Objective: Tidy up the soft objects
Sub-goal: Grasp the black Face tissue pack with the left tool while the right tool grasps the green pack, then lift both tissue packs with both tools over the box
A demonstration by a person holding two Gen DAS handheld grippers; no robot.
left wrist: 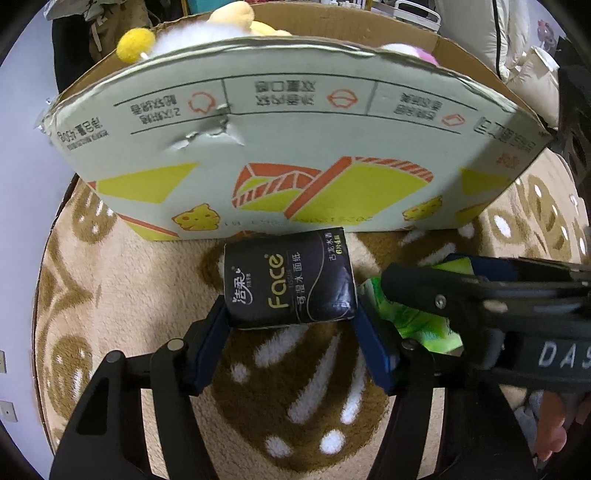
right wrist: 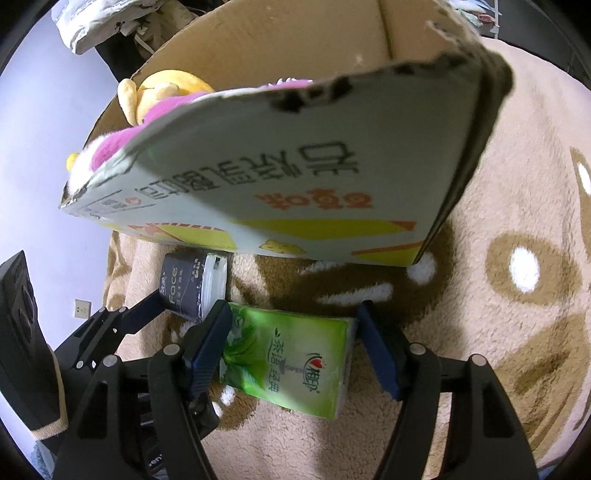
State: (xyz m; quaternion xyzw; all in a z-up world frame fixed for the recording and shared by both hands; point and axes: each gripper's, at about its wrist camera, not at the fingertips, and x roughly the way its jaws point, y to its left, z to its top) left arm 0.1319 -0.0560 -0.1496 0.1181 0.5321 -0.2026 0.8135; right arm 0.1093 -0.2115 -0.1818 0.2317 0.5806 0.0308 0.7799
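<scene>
On the tan patterned rug (right wrist: 498,184) stands a cardboard box (left wrist: 295,147).

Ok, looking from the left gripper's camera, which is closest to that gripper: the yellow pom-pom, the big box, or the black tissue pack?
1. Black tissue pack: between the left gripper fingers.
2. Cardboard box: just behind the pack.
3. Yellow pom-pom: over the box's rim, upper left.

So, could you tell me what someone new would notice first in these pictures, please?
Probably the big printed cardboard box standing on the patterned rug, with plush toys poking over its top edge. Just in front of it, the left hand-held gripper is closed on a black tissue pack, while the right hand-held gripper straddles a green tissue pack beside it.
</scene>
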